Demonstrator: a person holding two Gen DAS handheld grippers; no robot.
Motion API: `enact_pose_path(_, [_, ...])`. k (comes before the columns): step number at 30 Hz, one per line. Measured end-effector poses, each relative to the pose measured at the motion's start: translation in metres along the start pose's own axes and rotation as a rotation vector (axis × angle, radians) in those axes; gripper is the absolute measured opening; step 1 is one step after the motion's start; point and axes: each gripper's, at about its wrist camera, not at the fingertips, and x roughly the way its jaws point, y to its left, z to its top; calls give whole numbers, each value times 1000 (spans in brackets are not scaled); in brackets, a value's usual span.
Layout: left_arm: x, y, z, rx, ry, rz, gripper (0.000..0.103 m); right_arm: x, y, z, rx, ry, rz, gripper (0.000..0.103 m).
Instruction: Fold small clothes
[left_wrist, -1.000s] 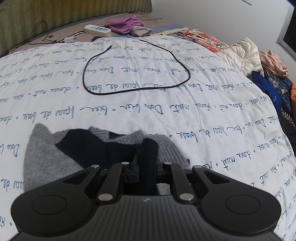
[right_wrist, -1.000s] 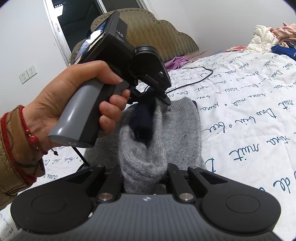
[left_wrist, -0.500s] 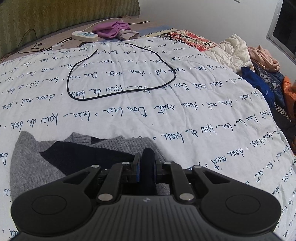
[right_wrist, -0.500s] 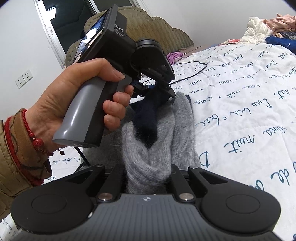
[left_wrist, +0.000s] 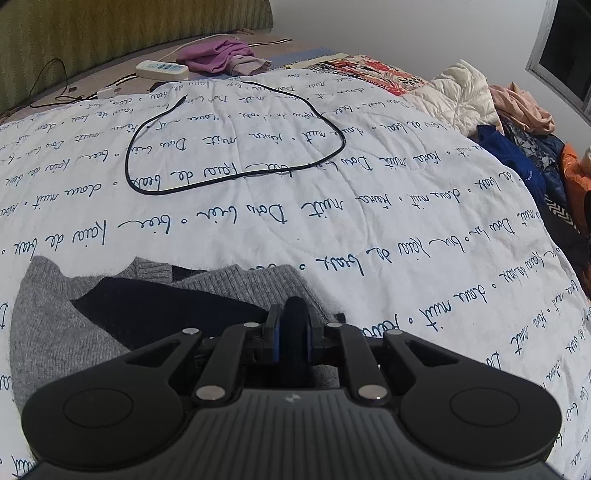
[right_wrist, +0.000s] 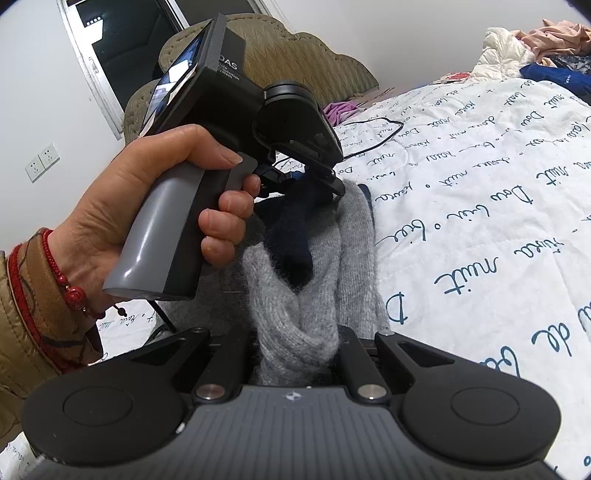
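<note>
A small grey knitted sweater with a navy panel (left_wrist: 66, 325) is held between two handheld grippers above a white quilt printed with blue handwriting (left_wrist: 369, 206). The left gripper (left_wrist: 294, 328) is seen pressed together on a navy fold of the garment, while the right gripper (right_wrist: 297, 347) is pinched on a bunched grey fold of it. In the right wrist view, the sweater is stretched lengthwise from the right gripper's jaws away toward the left gripper (right_wrist: 317, 181), which is gripped by the person's left hand (right_wrist: 147, 206); the knit's far end is draped down onto the quilt. In the left wrist view, the garment is spread leftward across the near part of the quilt, its ribbed edge turned toward the headboard. A black cable loop (left_wrist: 229, 147) is laid further up the quilt, well apart from the sweater. A white power strip (left_wrist: 161, 69) and a purple cloth (left_wrist: 218, 55) are seen beyond the quilt's far edge, and a pile of mixed clothes (left_wrist: 524, 147) is heaped at the right. No containers are in view.
</note>
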Motion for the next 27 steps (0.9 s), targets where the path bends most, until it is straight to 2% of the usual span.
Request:
enact_pose_path(5, [2,-1,1,24,11,-1,14,3,-3,2,3,34,9,10])
enact_pose_path(8, [0,1,2,36,19,-14,19,6,-5,5,1,65,17,22])
enact_pose_path(10, [-3,4,4,29,22,-41,33,8,-7,8,-4,86,30,27])
enact_pose_path(12, [-10,8,5,4,5,-67,72,11,-8,12,-12,106,48,31])
enact_pose_path(14, [-20,11,7,-17,-38,-77,82,14,-9,17,-25,133,69,38])
enact_pose_path(18, [-37,19,14,-35,-60,-91,82,23,-11,29,-46,198,140,57])
enact_pose_path(20, [-49,28,14,-58,-65,-73,82,28,-14,38,-47,225,179,63])
enact_pose_path(24, [-70,56,-2,-94,-78,-8,82,45,-26,58,-32,285,261,64])
enact_pose_path(27, [-84,79,-21,-115,-86,37,82,65,-44,76,18,335,355,64])
